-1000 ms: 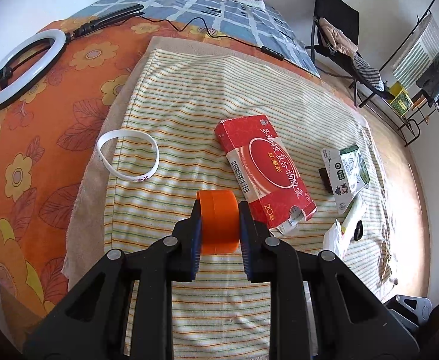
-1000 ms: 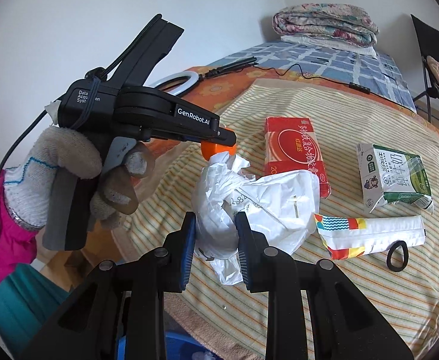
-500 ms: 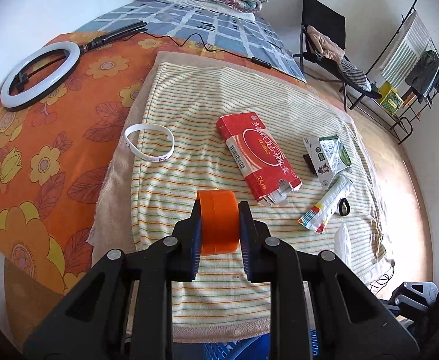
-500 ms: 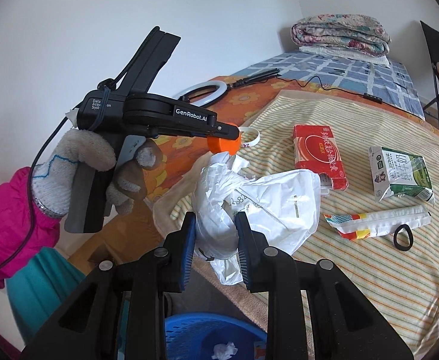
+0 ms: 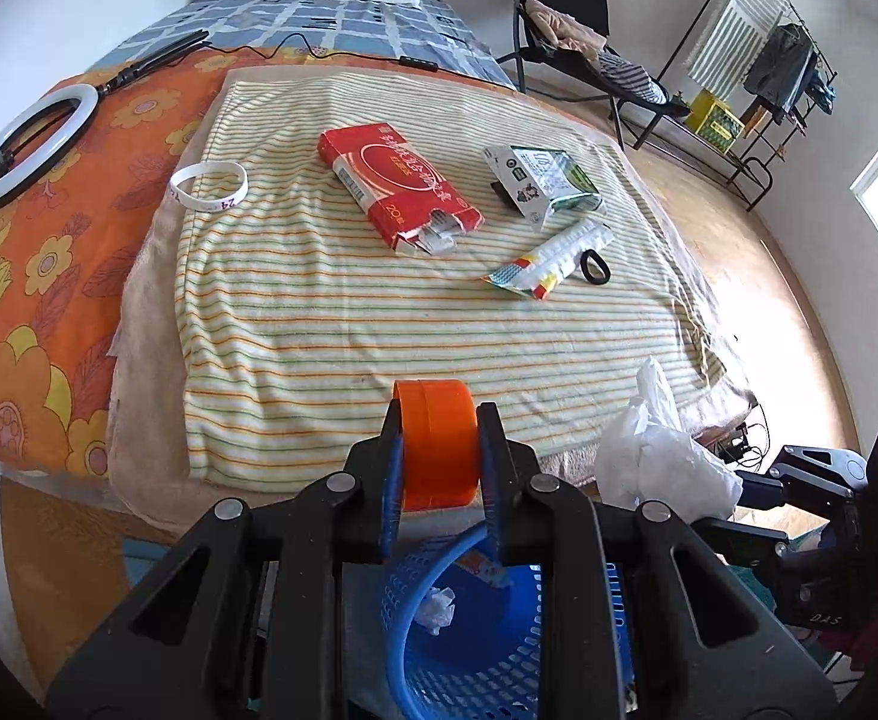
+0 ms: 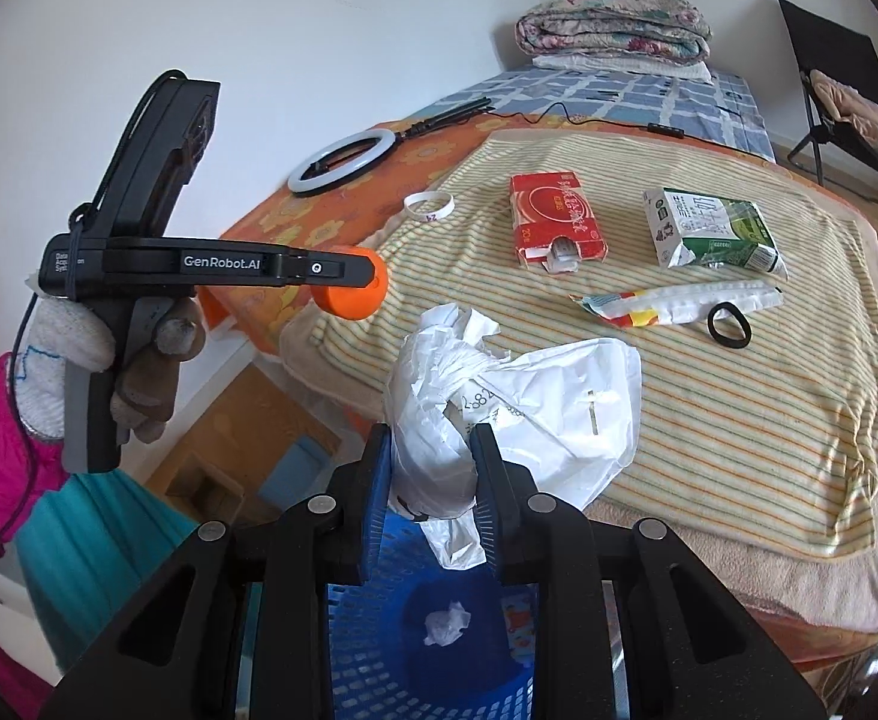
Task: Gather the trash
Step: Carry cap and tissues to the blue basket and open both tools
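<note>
My left gripper (image 5: 439,450) is shut on an orange tape roll (image 5: 437,441), held above the blue mesh basket (image 5: 415,654) off the bed's near edge. In the right wrist view the left gripper (image 6: 355,276) and its orange roll (image 6: 349,297) hang at the left. My right gripper (image 6: 431,480) is shut on a crumpled white plastic bag (image 6: 517,402) above the same basket (image 6: 379,648), which holds a paper wad (image 6: 446,621). The bag also shows in the left wrist view (image 5: 661,462).
On the striped towel (image 5: 349,324) lie a red carton (image 5: 397,186), a green-white milk carton (image 5: 538,177), a colourful wrapper (image 5: 550,255), a black hair tie (image 5: 594,267) and a white wristband (image 5: 208,186). A ring light (image 5: 25,144) lies far left.
Both grippers have drawn back from the bed with their loads and now hang over the blue basket, which has come into fuller view below them.
</note>
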The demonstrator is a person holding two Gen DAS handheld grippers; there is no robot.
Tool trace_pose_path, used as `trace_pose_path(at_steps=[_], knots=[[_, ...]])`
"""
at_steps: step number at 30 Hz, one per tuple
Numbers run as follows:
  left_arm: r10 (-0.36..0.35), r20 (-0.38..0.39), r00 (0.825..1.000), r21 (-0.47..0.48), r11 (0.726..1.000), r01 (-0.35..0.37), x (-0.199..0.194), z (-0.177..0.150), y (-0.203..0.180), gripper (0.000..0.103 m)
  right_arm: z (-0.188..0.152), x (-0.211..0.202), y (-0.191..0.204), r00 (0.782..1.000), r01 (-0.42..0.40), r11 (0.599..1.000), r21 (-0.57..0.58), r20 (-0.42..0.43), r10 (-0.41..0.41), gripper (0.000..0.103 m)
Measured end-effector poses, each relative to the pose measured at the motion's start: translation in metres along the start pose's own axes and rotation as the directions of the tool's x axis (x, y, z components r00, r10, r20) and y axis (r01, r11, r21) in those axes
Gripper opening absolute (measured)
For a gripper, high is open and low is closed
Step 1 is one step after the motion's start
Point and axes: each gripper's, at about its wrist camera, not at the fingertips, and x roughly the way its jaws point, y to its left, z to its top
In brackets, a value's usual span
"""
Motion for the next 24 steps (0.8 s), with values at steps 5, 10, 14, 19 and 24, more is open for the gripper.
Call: trace_pose_path(at_steps=[5, 10, 14, 19, 24], knots=[[-0.032, -0.062, 0.998, 0.036, 0.999, 0.034, 0.008, -0.039, -0.018, 0.021, -0.030, -0.007, 0.003, 0.999, 0.034, 0.999, -0.005, -0.042, -0.034, 0.024], [-0.048, -0.139, 0.989, 0.066, 0.996, 0.058, 0.023, -0.076, -0.031, 0.021, -0.059, -0.012, 0.009, 0.995, 0.052, 0.999, -0.010, -0.081, -0.053, 0.024], [-0.060, -0.192, 0.980, 0.079, 0.994, 0.076, 0.035, -0.100, -0.039, 0.021, -0.078, -0.010, 0.012, 0.991, 0.066, 0.998, -0.008, -0.116, -0.067, 0.024], [-0.056, -0.228, 0.972, 0.100, 0.992, 0.080, 0.044, -0.121, -0.047, 0.021, -0.103, -0.004, 0.012, 0.983, 0.080, 0.996, -0.030, -0.165, -0.084, 0.024], [-0.043, -0.287, 0.957, 0.113, 0.991, 0.079, 0.060, -0.137, -0.050, 0.021, -0.126, 0.004, 0.011, 0.974, 0.082, 0.996, -0.046, -0.209, -0.090, 0.025]])
